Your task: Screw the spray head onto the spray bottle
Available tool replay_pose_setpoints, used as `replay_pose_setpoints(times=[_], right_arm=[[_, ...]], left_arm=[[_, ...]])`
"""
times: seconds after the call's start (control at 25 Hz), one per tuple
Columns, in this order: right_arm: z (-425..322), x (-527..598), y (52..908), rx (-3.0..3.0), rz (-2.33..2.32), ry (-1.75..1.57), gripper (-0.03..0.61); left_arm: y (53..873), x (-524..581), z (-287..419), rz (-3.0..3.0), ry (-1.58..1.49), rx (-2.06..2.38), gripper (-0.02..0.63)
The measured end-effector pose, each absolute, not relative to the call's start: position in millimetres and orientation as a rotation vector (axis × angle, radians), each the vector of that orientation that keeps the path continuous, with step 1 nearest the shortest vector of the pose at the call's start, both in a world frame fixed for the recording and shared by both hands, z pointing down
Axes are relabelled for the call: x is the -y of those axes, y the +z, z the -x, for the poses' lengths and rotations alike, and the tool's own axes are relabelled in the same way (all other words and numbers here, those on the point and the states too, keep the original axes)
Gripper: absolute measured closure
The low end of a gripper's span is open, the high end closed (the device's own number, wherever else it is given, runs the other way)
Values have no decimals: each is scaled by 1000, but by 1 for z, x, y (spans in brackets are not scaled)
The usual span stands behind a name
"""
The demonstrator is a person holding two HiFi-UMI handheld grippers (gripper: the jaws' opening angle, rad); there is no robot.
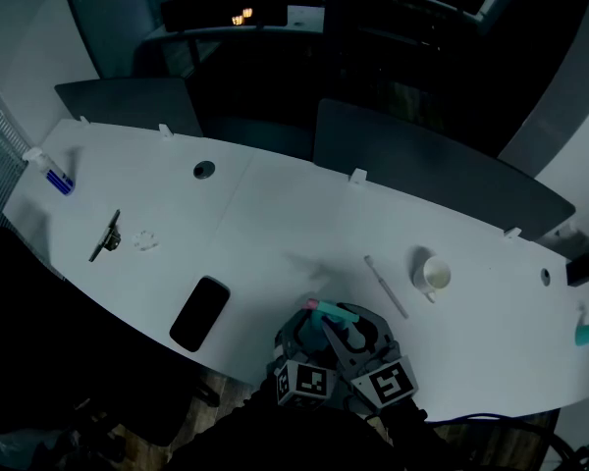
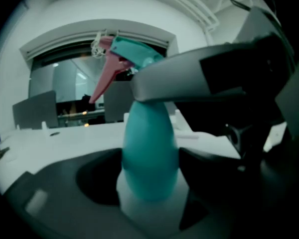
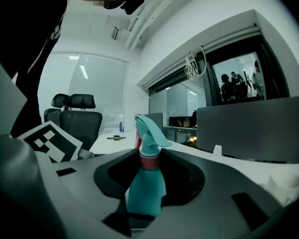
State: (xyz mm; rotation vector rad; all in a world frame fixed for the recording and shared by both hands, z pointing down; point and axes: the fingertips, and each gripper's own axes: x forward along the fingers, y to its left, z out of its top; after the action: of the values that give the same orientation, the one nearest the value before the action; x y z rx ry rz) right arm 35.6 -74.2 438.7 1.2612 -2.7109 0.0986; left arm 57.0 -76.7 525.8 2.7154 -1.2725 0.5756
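Teal plastic is filling the middle of both tool views. The spray bottle [image 2: 149, 153] is standing upright, held btwn the two tools over the near edge of the white desk [image 1: 275, 214], right in front of the person. The left tool [image 2: 150, 176] is gripping the bottle low on its rounded body, jaws set fairly wide and pressing in from either side. Whether the base is touching the desk isn't showing.

The right tool [image 3: 149, 162] is clamping higher up, jaws closing narrow on the pink collar [image 3: 149, 159] of the spray head [image 3: 152, 131]. The head is sitting on the bottle's neck, nozzle pointing away from that tool's camera. How far down it's threaded can't be made out. In the left tool view the right tool is crossing as a grey bar in front of the neck, w/ the head's teal top and pink trigger [image 2: 105, 78] sticking out above it to the left.

From the head view the tools are meeting nose to nose, the marker cubes [image 1: 304, 382] sitting side by side nearest the person.

Elsewhere on the desk:
- a black phone [image 1: 199, 312] is lying flat, left of the tools
- a white cup [image 1: 434, 275] is standing to the right
- a thin pale rod [image 1: 385, 286] is lying btwn cup and tools
- a small bottle w/ a blue part [image 1: 53, 173] is sitting at the far left corner
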Motion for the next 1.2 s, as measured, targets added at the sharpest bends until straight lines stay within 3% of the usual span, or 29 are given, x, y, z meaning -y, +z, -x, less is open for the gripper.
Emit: replay_pose_setpoints(times=[0.16, 0.28, 0.64, 0.88, 1.0, 1.2], right_arm=[[-33, 76, 438, 2763, -1134, 169, 439], [-35, 79, 437, 2793, -1092, 196, 439], [-36, 76, 437, 2739, -1248, 122, 439], [-37, 77, 438, 2785, -1116, 158, 439], [-38, 77, 438, 2788, -1082, 169, 439], [-39, 78, 437, 2767, -1160, 145, 439]], left_arm=[[531, 76, -57, -2907, 650, 868, 209], [533, 75, -63, -2963, 707, 660, 252], [525, 79, -57, -2681, 528, 1356, 252], [526, 76, -58, -2934, 563, 803, 230], [528, 74, -64, -2991, 599, 569, 258], [522, 77, -63, -2898, 532, 878, 261]])
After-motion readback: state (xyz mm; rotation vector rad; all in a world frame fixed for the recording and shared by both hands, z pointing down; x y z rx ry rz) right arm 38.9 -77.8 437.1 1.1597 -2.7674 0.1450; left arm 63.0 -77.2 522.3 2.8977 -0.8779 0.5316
